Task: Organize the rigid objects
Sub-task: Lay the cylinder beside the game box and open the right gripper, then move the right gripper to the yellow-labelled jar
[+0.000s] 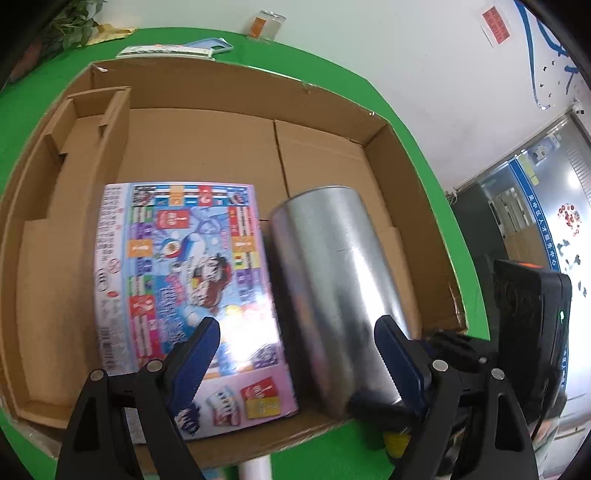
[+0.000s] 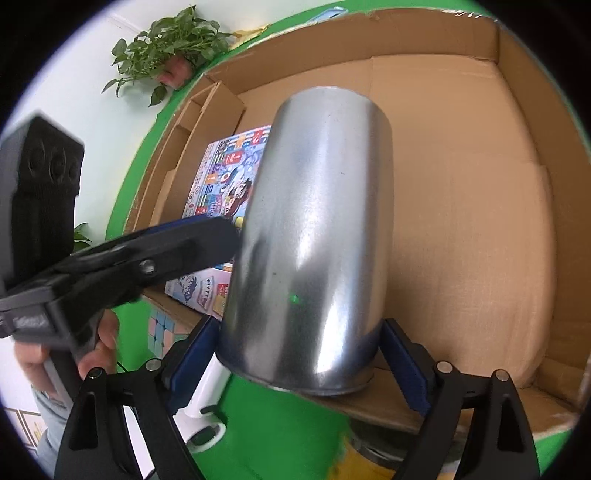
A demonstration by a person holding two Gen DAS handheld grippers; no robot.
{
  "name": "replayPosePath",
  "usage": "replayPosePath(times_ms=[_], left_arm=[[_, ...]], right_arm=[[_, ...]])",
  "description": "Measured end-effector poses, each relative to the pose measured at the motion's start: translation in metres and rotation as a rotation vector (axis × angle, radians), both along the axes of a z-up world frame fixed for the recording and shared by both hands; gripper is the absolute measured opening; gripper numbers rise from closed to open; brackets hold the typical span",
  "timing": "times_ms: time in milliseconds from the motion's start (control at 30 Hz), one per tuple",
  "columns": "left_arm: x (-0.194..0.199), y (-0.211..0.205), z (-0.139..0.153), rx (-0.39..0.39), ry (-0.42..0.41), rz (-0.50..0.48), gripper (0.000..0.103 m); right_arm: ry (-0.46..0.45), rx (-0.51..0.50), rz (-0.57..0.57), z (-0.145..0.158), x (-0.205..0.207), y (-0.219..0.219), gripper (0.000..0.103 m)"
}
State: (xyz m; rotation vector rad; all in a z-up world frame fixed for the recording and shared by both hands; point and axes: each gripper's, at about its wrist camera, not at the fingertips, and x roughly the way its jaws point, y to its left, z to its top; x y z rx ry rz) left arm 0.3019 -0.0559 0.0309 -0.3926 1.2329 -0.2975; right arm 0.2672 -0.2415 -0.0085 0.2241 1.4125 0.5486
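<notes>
One silver can [image 2: 314,236] between right hand-held gripper's [image 2: 299,354] pads; left hand-held gripper [image 1: 295,354] agape.

text: none legible | colourful box [image 1: 184,280]: print blurred | red wall notice [image 1: 496,24]: unreadable

Black grippers, blue serrated fingers [image 1: 195,354], silver rivets, green indicator light.

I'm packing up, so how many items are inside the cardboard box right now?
2. A flat colourful printed box lies on the floor of the brown cardboard box, and a shiny silver metal cylinder lies beside it on the right. The fixed cardboard insert isn't counted.
</notes>
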Motion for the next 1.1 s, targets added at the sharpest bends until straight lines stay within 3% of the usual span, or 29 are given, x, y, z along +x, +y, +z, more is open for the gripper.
replayPosePath(times_ms=[67, 167, 333, 467, 600, 667, 767, 833, 867, 900, 933, 967, 1000, 1033, 1067, 1100], left_arm=[[-0.010, 0.007, 0.008, 0.004, -0.032, 0.016, 0.085], [-0.031, 0.018, 0.022, 0.015, -0.091, 0.048, 0.085], [-0.059, 0.019, 0.043, 0.005, -0.138, 0.057, 0.085], [-0.091, 0.028, 0.062, 0.070, -0.219, 0.045, 0.085], [-0.127, 0.025, 0.073, 0.223, -0.353, 0.052, 0.090], [-0.153, 0.022, 0.087, 0.274, -0.437, 0.080, 0.103], [-0.194, 0.018, 0.091, 0.275, -0.531, 0.139, 0.103], [-0.210, 0.014, 0.084, 0.279, -0.533, 0.140, 0.102], [-0.220, 0.011, 0.082, 0.289, -0.541, 0.156, 0.097], [-0.231, 0.010, 0.081, 0.298, -0.555, 0.176, 0.085], [-0.241, 0.009, 0.078, 0.303, -0.557, 0.187, 0.034], [-0.242, 0.009, 0.070, 0.299, -0.521, 0.170, 0.000], [-0.246, 0.007, 0.066, 0.289, -0.496, 0.165, 0.001], [-0.249, 0.005, 0.062, 0.281, -0.496, 0.168, 0.001], [-0.256, 0.002, 0.062, 0.279, -0.511, 0.175, 0.008], [-0.261, -0.002, 0.062, 0.290, -0.527, 0.180, 0.021]], right_arm=[[-0.013, 0.013, -0.013, 0.007, -0.001, -0.009, 0.087], [-0.056, 0.038, -0.030, 0.017, -0.008, -0.007, 0.075], [-0.087, -0.004, -0.003, 0.022, -0.014, 0.011, 0.077], [-0.098, -0.014, -0.018, 0.030, -0.019, 0.009, 0.077], [-0.369, -0.162, -0.119, 0.076, -0.062, -0.002, 0.082], [-0.496, -0.214, -0.163, 0.090, -0.089, -0.006, 0.086], [-0.601, -0.167, -0.222, 0.100, -0.128, -0.012, 0.086], [-0.637, -0.136, -0.257, 0.102, -0.148, -0.014, 0.086], [-0.665, -0.143, -0.253, 0.102, -0.158, -0.013, 0.085], [-0.682, -0.151, -0.248, 0.101, -0.164, -0.011, 0.076], [-0.707, -0.167, -0.241, 0.099, -0.173, -0.010, 0.063], [-0.712, -0.200, -0.232, 0.097, -0.180, -0.009, 0.036], [-0.711, -0.221, -0.229, 0.095, -0.184, -0.008, 0.031], [-0.716, -0.236, -0.229, 0.093, -0.191, -0.008, 0.031], [-0.724, -0.239, -0.229, 0.091, -0.195, -0.007, 0.034], [-0.734, -0.257, -0.231, 0.090, -0.200, -0.007, 0.057]])
